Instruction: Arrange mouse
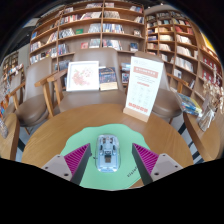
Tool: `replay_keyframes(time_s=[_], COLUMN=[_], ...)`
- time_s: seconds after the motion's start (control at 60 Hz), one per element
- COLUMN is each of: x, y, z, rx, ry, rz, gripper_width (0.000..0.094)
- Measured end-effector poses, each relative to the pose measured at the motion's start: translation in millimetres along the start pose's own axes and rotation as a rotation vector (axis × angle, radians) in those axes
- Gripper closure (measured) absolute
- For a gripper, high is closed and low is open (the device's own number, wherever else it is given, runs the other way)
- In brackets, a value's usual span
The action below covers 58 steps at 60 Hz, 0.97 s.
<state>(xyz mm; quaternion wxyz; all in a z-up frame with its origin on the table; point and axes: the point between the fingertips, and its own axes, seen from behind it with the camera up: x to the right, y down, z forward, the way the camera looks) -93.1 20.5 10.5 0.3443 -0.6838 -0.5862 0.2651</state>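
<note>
Bookshelves (105,25) line a library behind a round wooden table (60,135), where a white mouse (108,152) sits on a green mat (120,140). The gripper (108,160) is spread wide, the mouse between its fingers (78,158) with gaps either side. Signboards (143,85) stand beyond.

The lower part of the green mat (112,176) is cut off behind the tongs (110,158). Print on the standing sign (142,88) and the poster (83,75) is too small to read, as are the book spines on the shelves (100,28).
</note>
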Motion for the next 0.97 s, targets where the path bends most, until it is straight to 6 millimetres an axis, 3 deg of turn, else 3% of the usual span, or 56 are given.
replay_keyframes(time_s=[0.1,0.233,0.35,0.467,0.567,0.683,0.967], x=[1.6,6.7,3.0,1.2,13.0,22.5,28.1], y=[-5.6,2.3,31.9,62.3,90.2,112.1,124.4], z=[-46.2,-135.5,-214.2,-267.9,-295.1,-309.8,-325.1], rx=[0.026,0.085,0.115,0.14,0.135,0.124,0.128], ry=[-0.016,-0.002,-0.038,-0.089,-0.08,-0.073,-0.087], rz=[-0.012,-0.054,-0.082,-0.072,-0.069,-0.095,-0.091], gripper_width=[0.0091,0.0082,0.0082,0.0083,0.0082,0.0081,0.0083])
